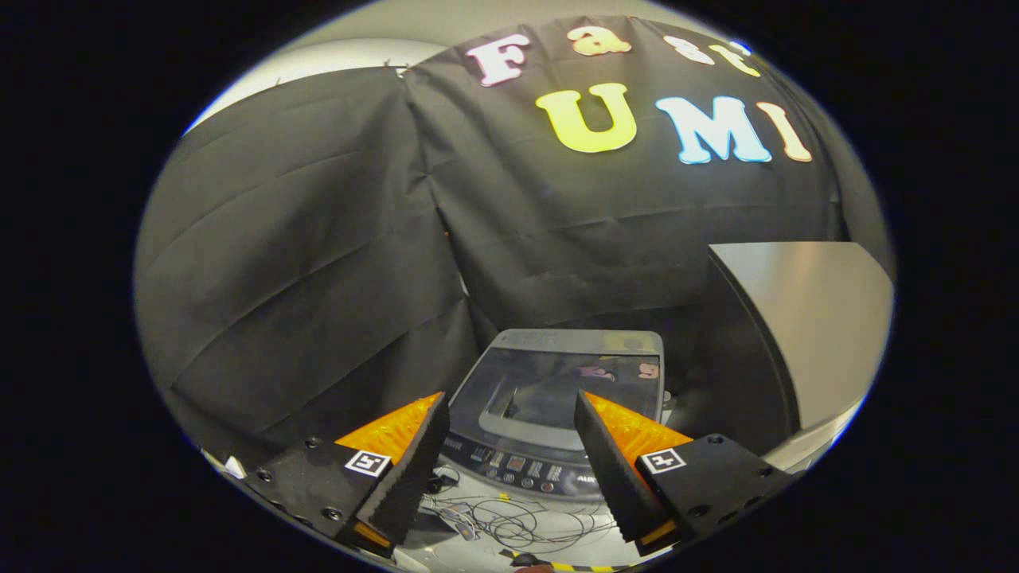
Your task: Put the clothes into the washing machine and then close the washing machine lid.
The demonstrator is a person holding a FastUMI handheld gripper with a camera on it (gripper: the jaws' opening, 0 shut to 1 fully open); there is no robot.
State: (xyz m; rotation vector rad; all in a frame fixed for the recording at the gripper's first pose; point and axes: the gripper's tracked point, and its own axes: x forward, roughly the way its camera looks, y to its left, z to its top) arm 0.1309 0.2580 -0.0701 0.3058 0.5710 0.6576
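Note:
A grey top-loading washing machine (pixel 637 346) stands against the black cloth wall, just beyond my fingers. Its dark glass lid (pixel 549 386) lies flat on top and mirrors the wall. The control panel (pixel 517 468) with a row of small buttons runs along the near edge, between my two fingers. My gripper (pixel 510 395) hovers above and in front of the machine, open, with a wide gap and nothing held between the fingers.
A tall grey cabinet (pixel 804 318) stands close to the machine's right side. Loose thin cables (pixel 517 521) lie tangled on the pale floor below my fingers. Black cloth drapes hang on the left and behind the machine.

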